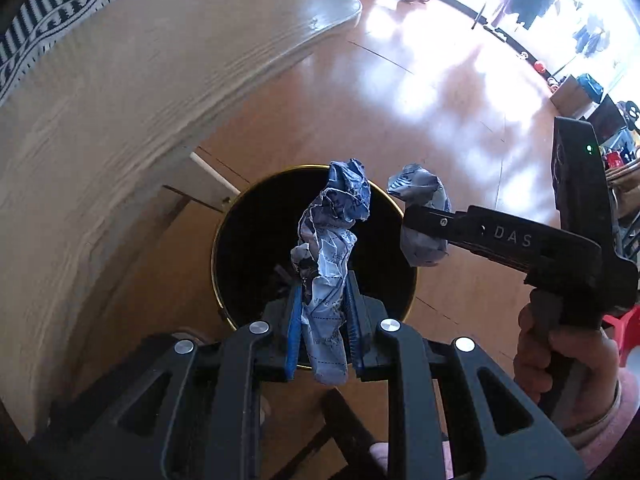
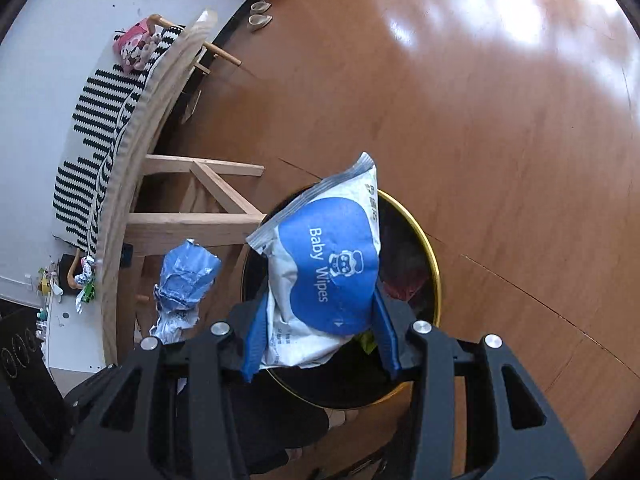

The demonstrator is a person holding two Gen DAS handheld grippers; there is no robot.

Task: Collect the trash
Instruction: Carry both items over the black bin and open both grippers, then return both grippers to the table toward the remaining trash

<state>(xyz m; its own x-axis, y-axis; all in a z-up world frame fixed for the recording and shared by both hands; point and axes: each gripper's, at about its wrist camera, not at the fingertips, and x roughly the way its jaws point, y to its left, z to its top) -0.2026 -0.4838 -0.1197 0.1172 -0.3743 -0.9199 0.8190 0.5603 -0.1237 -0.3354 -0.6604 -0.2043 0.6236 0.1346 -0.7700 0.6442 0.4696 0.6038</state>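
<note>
Wood floor [image 2: 500, 128], black gold-rimmed bin [image 2: 434, 280] on it, table [image 1: 120, 100] alongside

Both wrist fisheyes look steeply down, close above the black gold-rimmed bin [image 1: 248, 248] [image 2: 430, 264]. Shared: bin, wooden floor [image 1: 400, 100] [image 2: 480, 120], desk [image 1: 120, 120] [image 2: 132, 184] edge.

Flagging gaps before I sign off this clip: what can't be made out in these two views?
- Bin contents, left wrist view: interior black, crumpled paper in front.
- Bin bottom, right wrist view: wipes pack covers most of it.
- Window area, left wrist view: washed out by glare.
- Clutter by the wall, right wrist view: too small.
</note>
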